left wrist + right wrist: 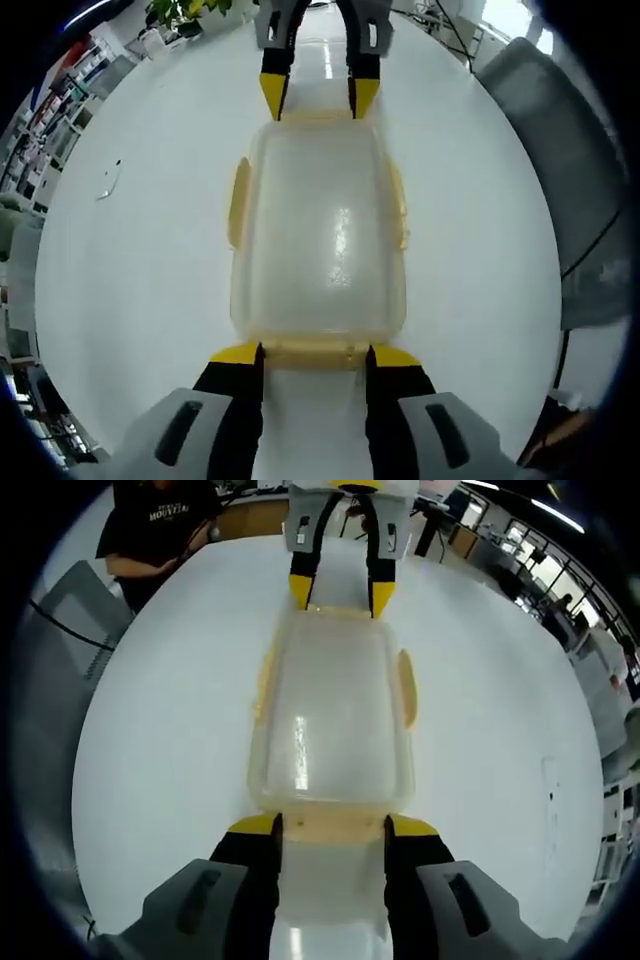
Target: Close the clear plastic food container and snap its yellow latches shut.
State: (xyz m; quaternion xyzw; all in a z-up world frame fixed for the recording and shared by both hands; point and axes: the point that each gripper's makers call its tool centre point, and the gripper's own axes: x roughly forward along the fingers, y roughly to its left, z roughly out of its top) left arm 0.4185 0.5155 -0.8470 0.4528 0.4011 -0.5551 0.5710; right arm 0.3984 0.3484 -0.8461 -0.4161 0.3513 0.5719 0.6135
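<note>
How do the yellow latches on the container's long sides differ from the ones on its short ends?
The side latches stand free with nothing near them, while each of the end latches sits between open jaws, those of the left gripper and the right gripper. The side latches look like narrow strips bulging outward; the end latches look like wide pale bands. All are translucent yellow, on the same clear container.
</note>
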